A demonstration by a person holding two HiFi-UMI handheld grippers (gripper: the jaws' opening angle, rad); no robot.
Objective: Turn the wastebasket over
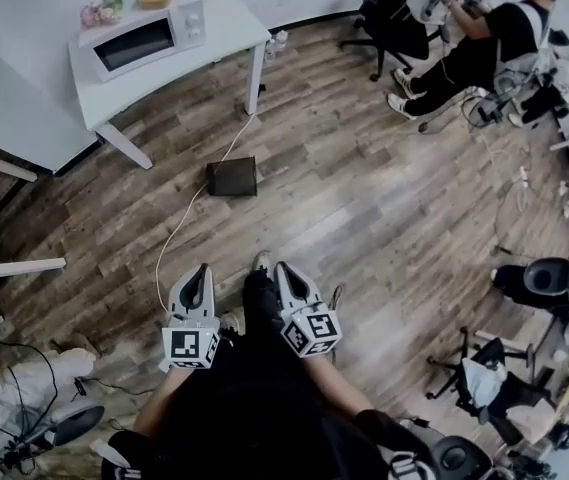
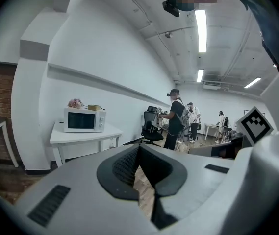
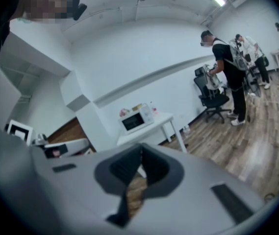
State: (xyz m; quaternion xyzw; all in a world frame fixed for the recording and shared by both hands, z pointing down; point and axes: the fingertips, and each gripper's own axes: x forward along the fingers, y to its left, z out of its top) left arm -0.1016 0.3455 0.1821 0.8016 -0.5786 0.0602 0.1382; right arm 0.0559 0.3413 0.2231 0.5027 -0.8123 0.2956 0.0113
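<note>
The wastebasket (image 1: 232,177), a dark, squarish bin seen from almost straight above, stands on the brown wood-plank floor (image 1: 364,218) well ahead of you. It is a little way out from the front leg of the white tabletop (image 1: 226,30) that carries the white microwave oven (image 1: 140,40), and a thin white cable (image 1: 179,230) runs past its left side. Your left hand-held gripper (image 1: 200,270) and right hand-held gripper (image 1: 284,268) are side by side low in the head view, either side of your dark-trousered legs. Both point forward toward the bin and are well apart from it. Each has its jaws drawn together at the tips with nothing between them, so you are carrying nothing. Neither gripper view shows the bin, which sits below each gripper's own body; they show only the tabletop, the microwave oven and people working at the far end of the room. The relation that matters is this: the bin lies straight on from the gap between your two hand-held grippers, a touch over toward the left one, which looks slightly the nearer. Its tall axis points up at the head camera, so you see only a square outline, and whether the open mouth faces up cannot be told. As I judge it, the approach is not yet finished, and you will need to open the jaws before you can take a wall or rim to tip it.
</note>
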